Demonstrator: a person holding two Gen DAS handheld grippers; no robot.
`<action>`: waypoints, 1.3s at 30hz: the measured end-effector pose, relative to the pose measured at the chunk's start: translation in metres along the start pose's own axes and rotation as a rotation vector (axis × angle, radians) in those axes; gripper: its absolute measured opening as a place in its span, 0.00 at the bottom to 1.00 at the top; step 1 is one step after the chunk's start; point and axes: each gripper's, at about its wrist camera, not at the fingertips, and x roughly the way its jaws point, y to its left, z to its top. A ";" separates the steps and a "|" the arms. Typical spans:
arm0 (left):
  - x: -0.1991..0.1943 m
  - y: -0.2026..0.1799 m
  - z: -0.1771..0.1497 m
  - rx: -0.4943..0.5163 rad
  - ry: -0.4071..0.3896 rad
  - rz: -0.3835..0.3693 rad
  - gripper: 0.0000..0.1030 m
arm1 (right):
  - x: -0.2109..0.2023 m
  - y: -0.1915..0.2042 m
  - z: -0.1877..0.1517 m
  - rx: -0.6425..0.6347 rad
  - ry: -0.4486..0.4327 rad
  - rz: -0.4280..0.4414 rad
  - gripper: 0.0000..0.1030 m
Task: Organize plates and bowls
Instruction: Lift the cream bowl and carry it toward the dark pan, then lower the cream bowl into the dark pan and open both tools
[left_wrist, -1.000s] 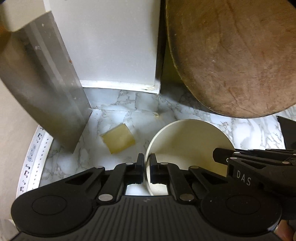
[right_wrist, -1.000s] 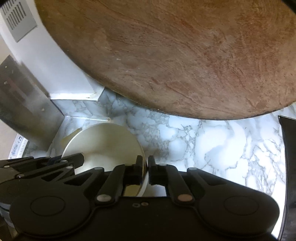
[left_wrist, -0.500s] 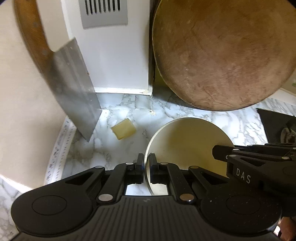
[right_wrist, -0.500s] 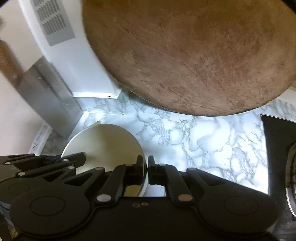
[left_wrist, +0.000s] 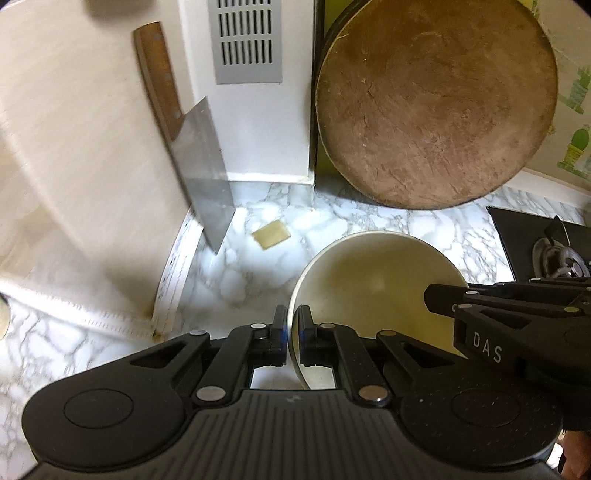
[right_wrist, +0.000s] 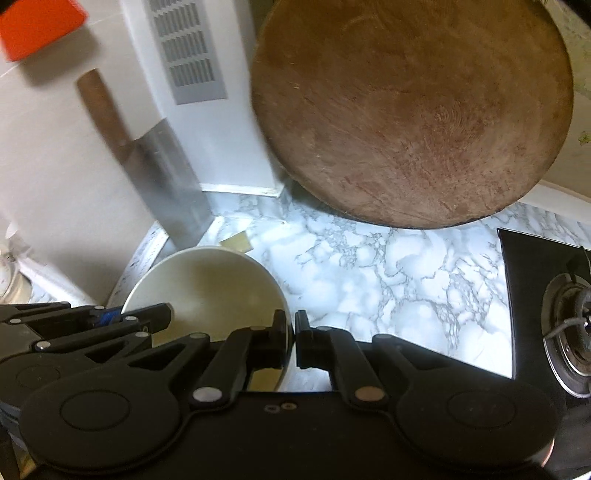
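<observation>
A cream bowl (left_wrist: 373, 284) is held above the marble counter by both grippers. My left gripper (left_wrist: 291, 332) is shut on the bowl's left rim. My right gripper (right_wrist: 291, 334) is shut on the bowl's right rim; the bowl (right_wrist: 207, 288) sits at lower left in the right wrist view. The right gripper's fingers (left_wrist: 480, 299) show at the bowl's right side in the left wrist view, and the left gripper's fingers (right_wrist: 92, 317) show at the bowl's left side in the right wrist view.
A round wooden cutting board (left_wrist: 436, 107) leans against the back wall. A cleaver (left_wrist: 199, 162) leans in the left corner by a white column with a vent (left_wrist: 245, 40). A small yellow pad (left_wrist: 271, 233) lies on the counter. A gas hob (right_wrist: 554, 317) is at right.
Both grippers have pulled back and up from the corner with the bowl between them. The board, cleaver and vent now look smaller and farther away.
</observation>
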 end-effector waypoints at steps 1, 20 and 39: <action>-0.005 0.001 -0.004 0.000 0.001 0.000 0.05 | -0.004 0.003 -0.004 -0.005 0.000 0.000 0.05; -0.022 0.008 -0.092 0.027 0.098 0.015 0.05 | -0.022 0.035 -0.076 -0.014 0.079 0.016 0.06; -0.009 0.010 -0.116 0.040 0.119 0.038 0.05 | -0.006 0.042 -0.096 -0.050 0.117 0.027 0.07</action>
